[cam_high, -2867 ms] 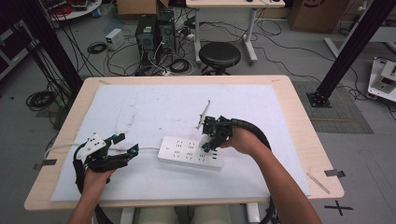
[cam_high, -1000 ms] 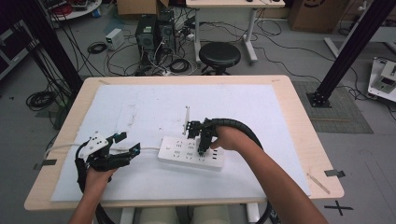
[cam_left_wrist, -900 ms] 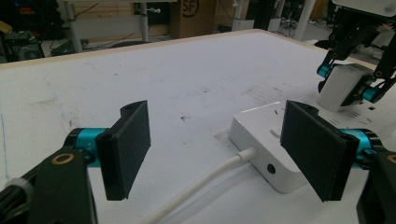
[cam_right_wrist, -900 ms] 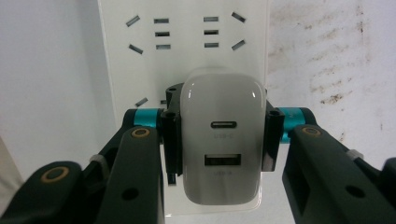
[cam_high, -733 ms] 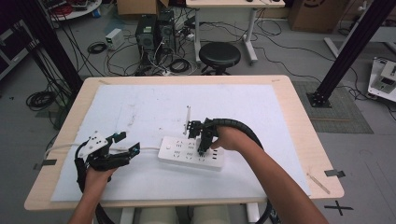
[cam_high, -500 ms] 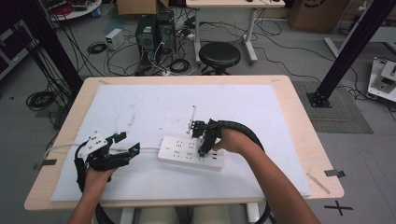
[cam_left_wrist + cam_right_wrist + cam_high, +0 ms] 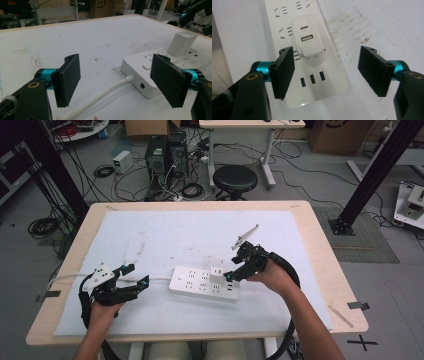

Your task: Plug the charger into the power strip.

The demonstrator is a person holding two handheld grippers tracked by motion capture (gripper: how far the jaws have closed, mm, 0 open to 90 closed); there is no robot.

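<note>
The white charger (image 7: 308,38) stands plugged into the power strip (image 7: 204,283), which lies lengthwise along the bench's near edge. The right gripper (image 7: 234,270) is nearest, just right of it, fingers just opened wide and empty. The left gripper (image 7: 136,279) hangs open, empty, by the strip's cord end.

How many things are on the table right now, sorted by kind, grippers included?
Power strip: 1
USB charger plugged into the strip: 1
Grippers, left gripper and right gripper, both with jaws apart and nothing between them: 2
Total: 4
</note>
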